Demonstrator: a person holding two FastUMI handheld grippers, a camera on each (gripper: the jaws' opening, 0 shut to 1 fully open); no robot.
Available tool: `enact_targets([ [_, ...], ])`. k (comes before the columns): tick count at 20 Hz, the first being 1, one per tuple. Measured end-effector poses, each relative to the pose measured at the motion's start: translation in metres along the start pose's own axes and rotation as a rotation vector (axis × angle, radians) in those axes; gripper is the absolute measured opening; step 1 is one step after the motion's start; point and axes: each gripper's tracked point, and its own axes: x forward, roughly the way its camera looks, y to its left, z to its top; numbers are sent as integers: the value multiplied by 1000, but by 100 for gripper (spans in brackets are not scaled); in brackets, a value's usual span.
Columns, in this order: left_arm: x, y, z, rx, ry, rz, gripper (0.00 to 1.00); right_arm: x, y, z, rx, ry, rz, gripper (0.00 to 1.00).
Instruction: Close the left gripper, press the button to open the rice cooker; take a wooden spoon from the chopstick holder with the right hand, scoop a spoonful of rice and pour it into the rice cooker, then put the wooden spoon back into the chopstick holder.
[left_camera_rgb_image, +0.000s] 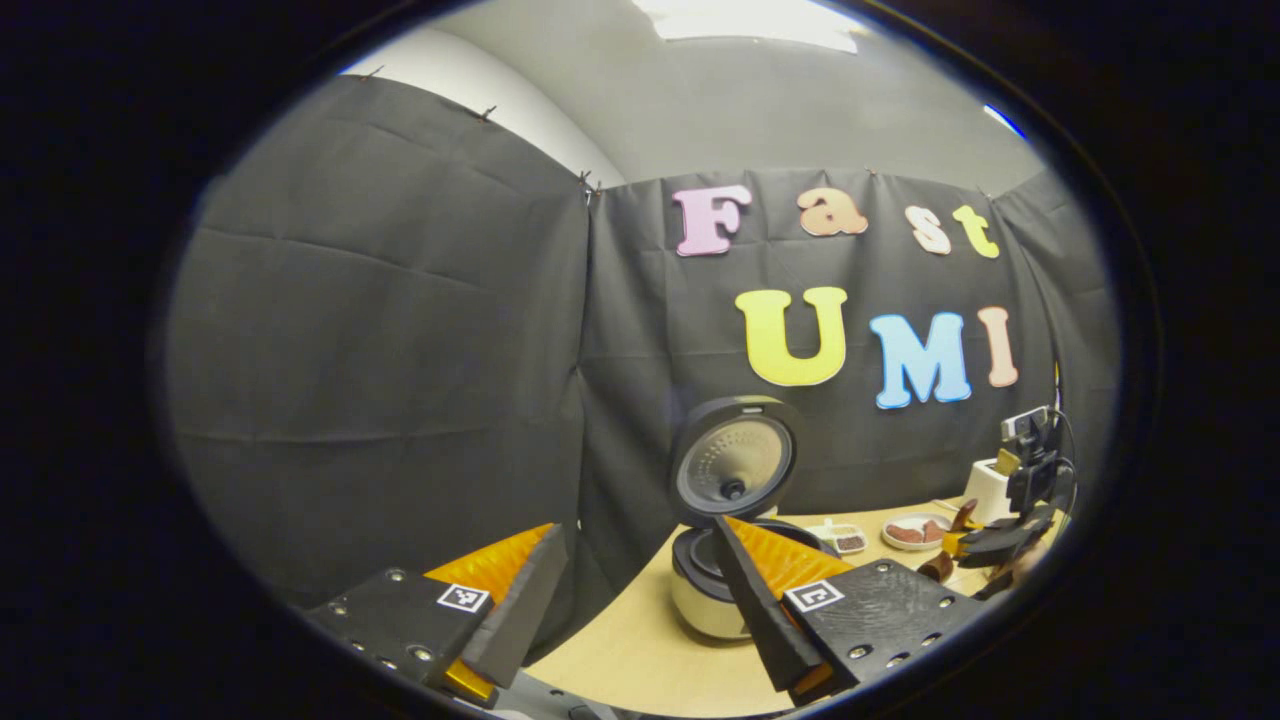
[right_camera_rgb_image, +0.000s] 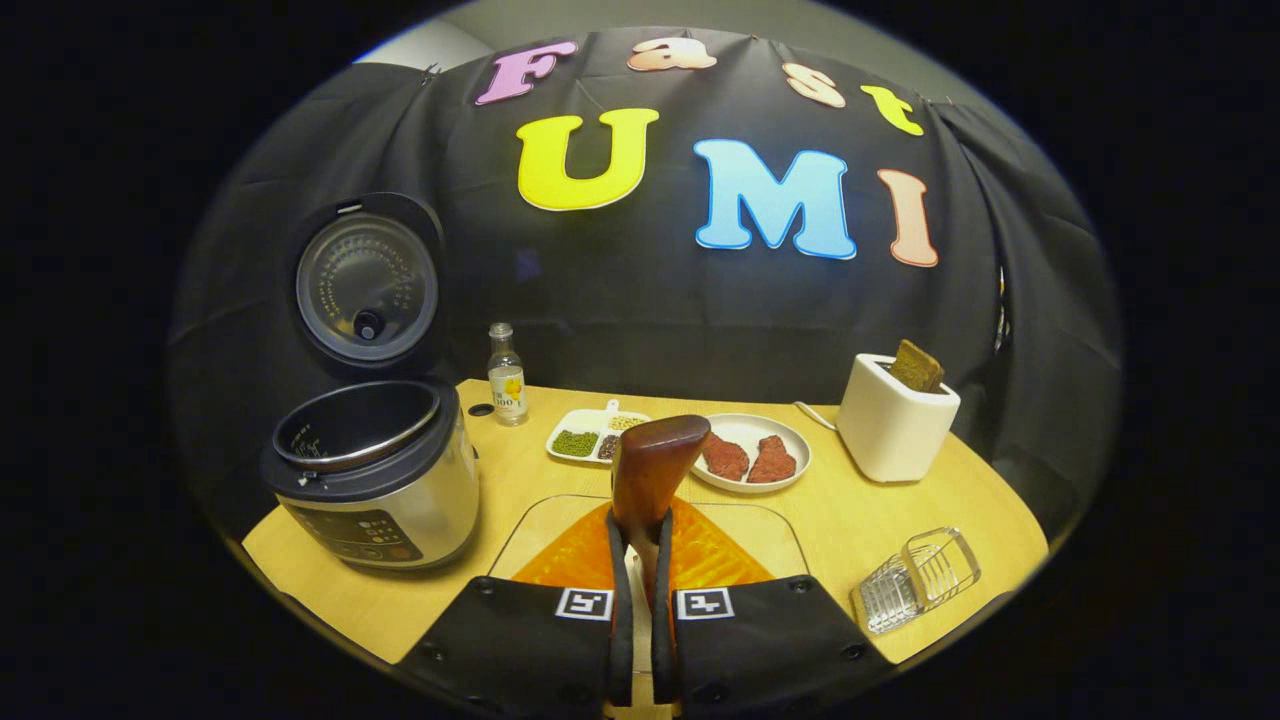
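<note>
Here the silver-and-black round rice cooker (right_camera_rgb_image: 370, 480) stands with its lid (right_camera_rgb_image: 368, 288) swung fully upright, the dark inner pot bare to view, and serves as the landmark on the pale wooden table (right_camera_rgb_image: 500, 500). In the right gripper view, the right hand-held gripper (right_camera_rgb_image: 640, 590) has its two black fingers pressed together on the handle of the reddish-brown wooden spoon (right_camera_rgb_image: 650, 470), whose bowl rises upright above the fingertips, to the right of the cooker and in front of a clear tray edge. Just behind the cooker's right side stands a small clear bottle with a yellow label (right_camera_rgb_image: 506, 375); farther right lie a white divided dish of grains (right_camera_rgb_image: 592, 435), then a white round plate with two reddish pieces (right_camera_rgb_image: 750, 455), then a white toaster holding a brown slice (right_camera_rgb_image: 895, 420). A clear ribbed holder (right_camera_rgb_image: 915, 580) lies on its side well to the right of the cooker, near the table's front edge. In the left gripper view, the left hand-held gripper (left_camera_rgb_image: 640, 610) has its fingers spread wide with nothing between them, held off the cooker's (left_camera_rgb_image: 715, 585) left front, and the other hand-held gripper shows far to the right of the cooker near the toaster (left_camera_rgb_image: 988, 490).
</note>
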Motion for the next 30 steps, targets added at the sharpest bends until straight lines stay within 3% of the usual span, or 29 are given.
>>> enact_targets([
  [4, -4, 4, -1, -10, -2, 6, 89, -2, -5, -2, 158, 22, 17, 9],
  [9, -8, 5, 1, -13, -8, 7, 89, 2, -46, -7, 532, 79, 2, 10],
  [13, -9, -2, 5, -3, -15, -4, 89, 4, -70, -13, 752, 120, -5, 12],
  [16, -8, -11, 8, 8, -17, -17, 89, -2, -84, -8, 849, 111, 10, 9],
  [19, -6, -21, 12, 14, -25, -32, 89, -5, -96, -2, 970, 105, 39, 12],
  [24, -5, -36, 19, 11, -43, -54, 89, -9, -112, 12, 1217, 93, 89, 6],
  [25, -5, -37, 20, 8, -45, -56, 89, -10, -113, 16, 1253, 91, 102, 9],
  [26, -5, -37, 20, 5, -46, -56, 89, -10, -113, 19, 1277, 87, 112, 5],
  [30, -4, -32, 17, -9, -44, -47, 89, -12, -94, 45, 1303, 79, 171, 9],
])
